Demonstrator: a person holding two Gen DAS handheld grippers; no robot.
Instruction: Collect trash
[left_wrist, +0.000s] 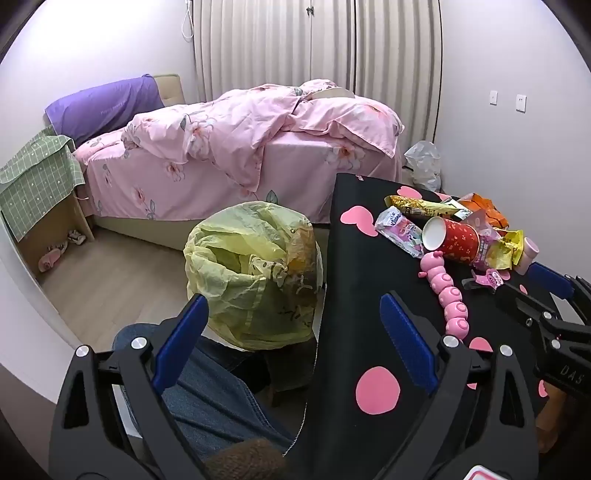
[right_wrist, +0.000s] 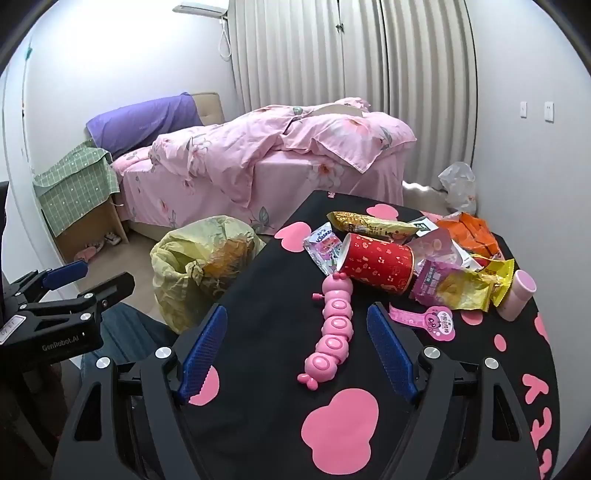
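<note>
A pile of trash lies on the black table with pink shapes (right_wrist: 258, 424): a red paper cup (right_wrist: 376, 262) on its side, a tissue packet (right_wrist: 323, 245), gold (right_wrist: 373, 223), orange (right_wrist: 469, 230) and yellow (right_wrist: 472, 284) wrappers, and a pink tag (right_wrist: 428, 319). My right gripper (right_wrist: 295, 314) is open just short of a pink caterpillar toy (right_wrist: 334, 332), with nothing gripped. A bin lined with a yellow bag (left_wrist: 255, 273) stands on the floor left of the table. Above the bin and the table edge, my left gripper (left_wrist: 293, 306) stands open and empty.
A small pink cup (right_wrist: 517, 293) stands at the table's right. A bed with pink bedding (left_wrist: 240, 147) fills the back, with a nightstand under a green cloth (left_wrist: 37, 177) to its left. A white plastic bag (left_wrist: 424, 162) lies on the floor. A leg in jeans (left_wrist: 207, 387) is below.
</note>
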